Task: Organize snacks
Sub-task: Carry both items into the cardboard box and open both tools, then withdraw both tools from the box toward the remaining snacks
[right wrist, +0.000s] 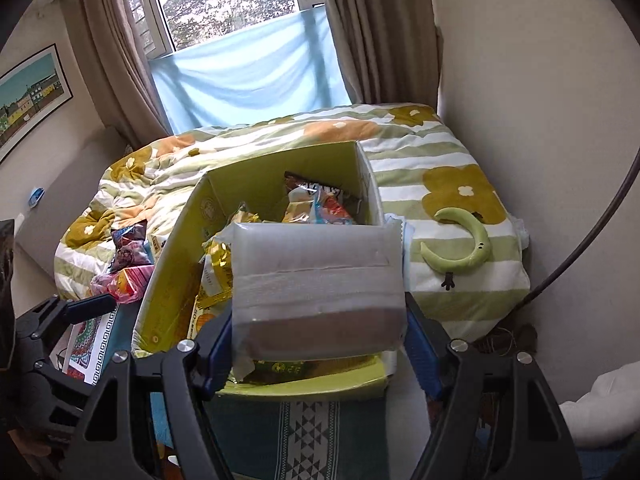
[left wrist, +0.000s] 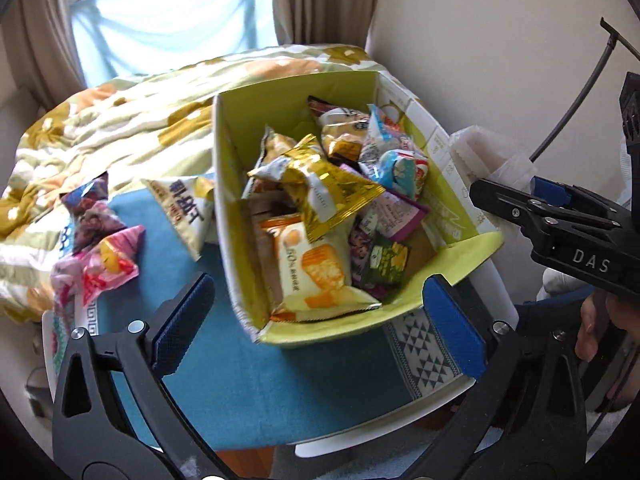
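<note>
The left gripper (left wrist: pixel 320 320) stands wide with nothing between its pads, low in front of the green box (left wrist: pixel 452 256) heaped with snack packets; the right gripper (right wrist: pixel 316 344) clamps a frosted plastic pack (right wrist: pixel 316 276) above the box's near edge (three packets (left wrist: pixel 100 240) lie on the blue cloth (left wrist: pixel 248 380) beside it).

A home bedroom; a bed under a green-and-white striped quilt with mustard flowers (right wrist: pixel 440 152) fills the middle; right behind the bed, a window (right wrist: pixel 224 0) with beige curtains (right wrist: pixel 360 32) and a pale blue cloth (right wrist: pixel 248 80) across its lower part; left of the bed, a framed townscape picture (right wrist: pixel 30 96) on the wall; a green crescent-shaped plush toy (right wrist: pixel 468 252) lies on the quilt.
</note>
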`<action>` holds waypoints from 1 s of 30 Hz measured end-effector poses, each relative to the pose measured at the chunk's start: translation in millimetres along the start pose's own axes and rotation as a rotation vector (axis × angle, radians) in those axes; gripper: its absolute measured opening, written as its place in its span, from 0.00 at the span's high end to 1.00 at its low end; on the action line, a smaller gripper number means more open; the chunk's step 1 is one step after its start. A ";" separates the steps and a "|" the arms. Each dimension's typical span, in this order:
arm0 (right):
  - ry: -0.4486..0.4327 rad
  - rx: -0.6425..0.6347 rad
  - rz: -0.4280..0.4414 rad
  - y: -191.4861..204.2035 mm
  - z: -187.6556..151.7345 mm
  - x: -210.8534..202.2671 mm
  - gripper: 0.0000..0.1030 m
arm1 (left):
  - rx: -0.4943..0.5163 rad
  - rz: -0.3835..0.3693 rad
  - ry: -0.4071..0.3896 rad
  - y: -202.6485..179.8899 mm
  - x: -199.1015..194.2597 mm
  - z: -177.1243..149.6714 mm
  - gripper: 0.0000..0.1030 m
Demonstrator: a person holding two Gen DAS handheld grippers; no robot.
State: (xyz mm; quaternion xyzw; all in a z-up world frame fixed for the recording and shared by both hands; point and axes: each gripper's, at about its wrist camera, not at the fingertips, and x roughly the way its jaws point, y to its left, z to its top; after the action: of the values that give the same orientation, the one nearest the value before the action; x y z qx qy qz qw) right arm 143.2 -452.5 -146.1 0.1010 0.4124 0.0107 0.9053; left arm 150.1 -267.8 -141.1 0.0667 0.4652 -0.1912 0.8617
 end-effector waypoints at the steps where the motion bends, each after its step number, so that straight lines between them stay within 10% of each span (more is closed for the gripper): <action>1: 0.014 -0.007 0.012 4.5 -1.2 4.9 0.33 | -0.017 0.011 -0.003 6.9 -3.7 -4.0 0.00; 12: 0.127 0.018 0.037 18.0 -13.4 48.1 0.30 | -0.141 0.071 -0.006 55.7 -15.1 -32.0 0.00; 18: 0.067 0.040 0.026 13.1 -17.5 37.7 0.07 | -0.165 0.067 0.012 62.9 -12.8 -41.3 0.00; 30: 0.058 0.021 0.033 15.7 -34.4 16.7 0.07 | -0.173 0.090 -0.017 64.6 -35.9 -54.4 0.00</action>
State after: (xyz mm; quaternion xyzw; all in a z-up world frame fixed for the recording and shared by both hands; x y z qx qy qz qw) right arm 129.5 -429.4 -177.5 0.1168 0.4367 0.0244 0.8917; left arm 115.4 -182.9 -145.8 0.0114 0.4691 -0.1118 0.8760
